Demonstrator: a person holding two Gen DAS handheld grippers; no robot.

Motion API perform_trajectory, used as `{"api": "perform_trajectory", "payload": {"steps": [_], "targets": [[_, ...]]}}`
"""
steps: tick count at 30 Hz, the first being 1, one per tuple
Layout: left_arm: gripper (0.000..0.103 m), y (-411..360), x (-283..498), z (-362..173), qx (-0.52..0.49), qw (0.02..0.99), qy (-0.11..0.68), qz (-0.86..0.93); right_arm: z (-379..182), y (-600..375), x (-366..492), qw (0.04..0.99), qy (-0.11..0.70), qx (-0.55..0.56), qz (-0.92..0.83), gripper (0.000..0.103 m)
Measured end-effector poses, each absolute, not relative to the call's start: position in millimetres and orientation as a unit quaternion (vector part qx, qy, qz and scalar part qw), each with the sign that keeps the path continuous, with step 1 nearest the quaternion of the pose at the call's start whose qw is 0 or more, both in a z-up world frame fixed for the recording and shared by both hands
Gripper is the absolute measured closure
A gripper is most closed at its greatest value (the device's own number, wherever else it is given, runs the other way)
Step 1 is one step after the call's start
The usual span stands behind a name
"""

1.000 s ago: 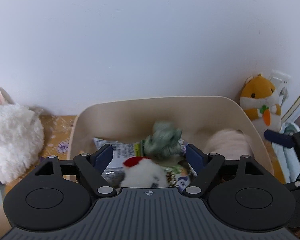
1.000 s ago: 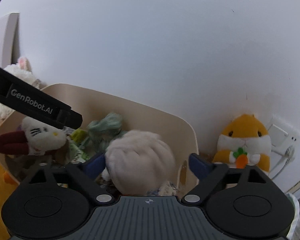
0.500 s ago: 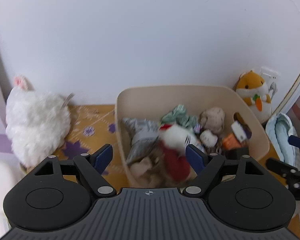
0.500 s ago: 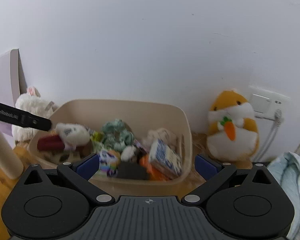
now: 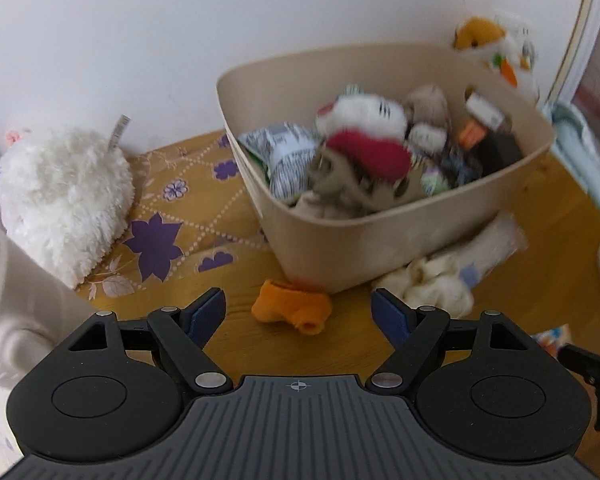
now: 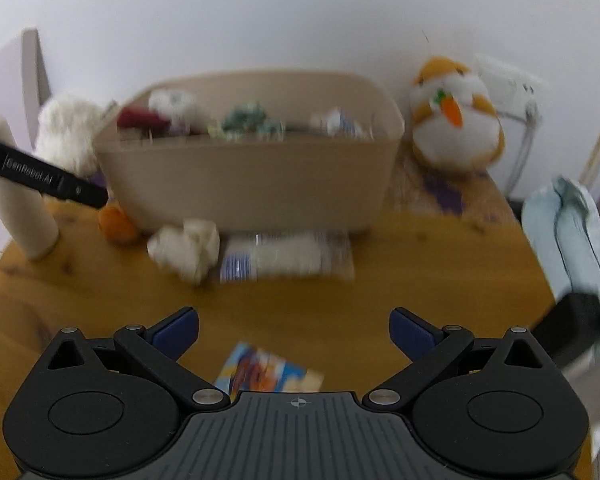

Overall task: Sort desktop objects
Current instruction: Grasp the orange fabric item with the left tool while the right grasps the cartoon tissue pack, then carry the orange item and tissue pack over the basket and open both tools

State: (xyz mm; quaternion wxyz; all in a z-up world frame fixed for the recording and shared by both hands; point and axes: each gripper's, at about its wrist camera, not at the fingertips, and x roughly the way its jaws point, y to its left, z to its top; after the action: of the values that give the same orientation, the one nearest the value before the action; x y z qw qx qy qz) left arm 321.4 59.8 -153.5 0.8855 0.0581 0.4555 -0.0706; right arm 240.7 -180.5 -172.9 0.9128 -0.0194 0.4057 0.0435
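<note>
Sorting here means clearing the loose things off the wooden desktop (image 6: 300,292) into the beige bin (image 5: 380,236), which already holds a heap of soft toys and packets. Going from the left in the left wrist view: a fluffy white plush (image 5: 64,200) sits on the flowered cloth (image 5: 180,216), apart from the bin; then a small orange toy (image 5: 290,310) lies on the wood just in front of the bin's near wall, and it sits between the wide-spread, empty jaws of the left gripper (image 5: 298,312), a little ahead of them. Right of that a crumpled cream cloth (image 5: 432,284) lies against the bin's base with a clear bottle (image 6: 284,258) beside it. Further right, the right gripper (image 6: 294,328) is also spread wide and holds nothing — a colourful packet (image 6: 266,372) lies flat on the wood between and just below its jaws. The hamster plush (image 6: 456,120) stands by the wall, right of the bin. The step in hand looks like two approaches at once. For the orange toy, I would come down so the pads straddle its body, not the stubby end, and close gently since it looks soft. The flat packet is harder — one pad should get under an edge before closing.
</note>
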Motion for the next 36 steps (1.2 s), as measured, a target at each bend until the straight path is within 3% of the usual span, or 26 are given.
{"api": "perform_trajectory", "payload": {"steps": [11, 18, 22, 25, 27, 29, 31, 36], "targets": [[0.022, 74.0, 354.8, -200.7, 0.035, 0.866, 0.497, -0.052, -218.2, -176.8, 235.9, 0.888, 0.457, 0.042, -0.011, 0.006], [0.023, 60.8, 361.7, -210.6, 0.085, 0.867, 0.487, -0.059, -225.2, -177.4, 247.5, 0.883, 0.468, 0.042, 0.011, 0.015], [0.04, 65.9, 362.9, -212.3, 0.055, 0.862, 0.498, -0.078, -224.2, -174.6, 248.6, 0.883, 0.469, 0.031, 0.017, 0.017], [0.047, 67.6, 363.4, -211.1, 0.049, 0.86, 0.501, -0.078, -223.3, -171.3, 246.5, 0.883, 0.468, 0.015, 0.018, 0.024], [0.057, 67.2, 361.3, -210.2, 0.052, 0.861, 0.499, -0.084, -222.9, -168.1, 244.8, 0.884, 0.468, -0.002, 0.02, 0.03], [0.073, 65.6, 359.2, -208.7, 0.055, 0.861, 0.499, -0.085, -222.5, -166.9, 243.2, 0.884, 0.466, -0.008, 0.027, 0.039], [0.083, 65.1, 358.6, -207.7, 0.053, 0.858, 0.504, -0.086, -221.7, -169.0, 242.8, 0.884, 0.466, -0.002, 0.027, 0.04], [0.086, 63.0, 349.1, -205.5, 0.066, 0.848, 0.516, -0.101, -220.0, -174.6, 242.8, 0.883, 0.468, 0.018, 0.025, 0.04]]}}
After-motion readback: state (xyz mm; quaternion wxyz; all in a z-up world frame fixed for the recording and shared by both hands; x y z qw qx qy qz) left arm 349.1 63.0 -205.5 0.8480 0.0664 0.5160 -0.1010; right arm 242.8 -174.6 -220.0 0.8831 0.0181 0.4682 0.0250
